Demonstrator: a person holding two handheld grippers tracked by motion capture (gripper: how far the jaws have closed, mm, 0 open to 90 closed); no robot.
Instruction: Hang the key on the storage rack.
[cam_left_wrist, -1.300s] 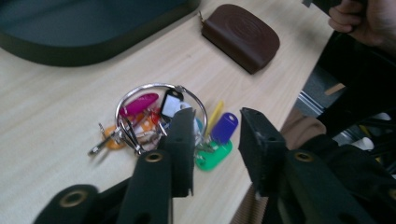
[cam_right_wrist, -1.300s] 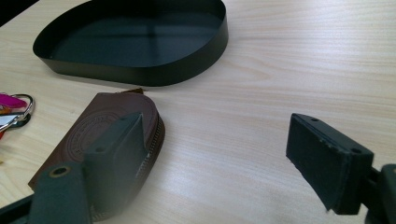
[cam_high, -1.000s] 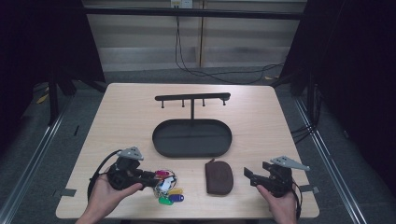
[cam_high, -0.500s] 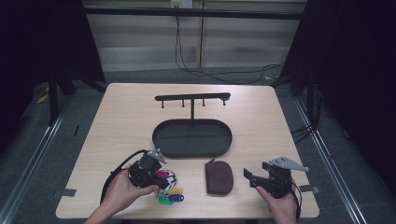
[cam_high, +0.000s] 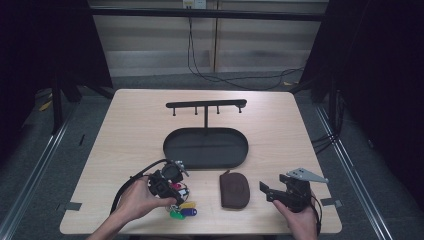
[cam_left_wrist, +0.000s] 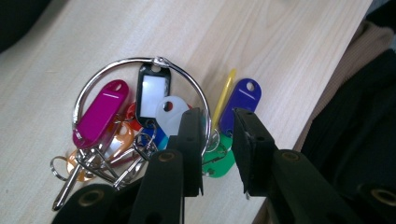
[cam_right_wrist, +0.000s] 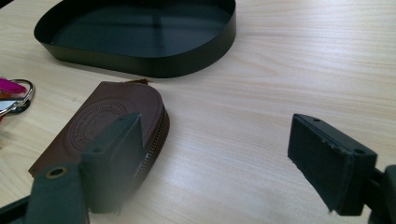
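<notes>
My left gripper (cam_left_wrist: 217, 140) stands over the key bunch (cam_left_wrist: 140, 126), jaws parted by a narrow gap. The metal ring (cam_left_wrist: 140, 60) passes between them, with one jaw inside the loop and the other outside over the green tag (cam_left_wrist: 218, 163). I cannot tell whether the pads touch the wire. The jaws are not clamped.

The bunch lies on the table (cam_high: 125, 125) near its front edge, left of centre. The ring is thin, round, bright wire. It carries flat plastic tags: magenta (cam_left_wrist: 100, 112), black-framed with a white window (cam_left_wrist: 152, 95), translucent white, orange, blue, yellow and purple (cam_left_wrist: 240, 105). Several small split rings and a metal key (cam_left_wrist: 70, 184) sit at the lower left of the bunch.

My right gripper (cam_right_wrist: 215, 158) is wide open and holds nothing. It hovers low over bare wood, just right of the brown pouch (cam_right_wrist: 102, 126). The pouch is flat, leather-like, round at one end, with an embossed round stamp and a zip along its edge.

Behind the pouch stands a black oval tray (cam_right_wrist: 154, 63) with a low wall, of smooth matt metal. From the tray's far side rises a post carrying a black hook bar (cam_high: 206, 104). The table top is pale wood grain.
</notes>
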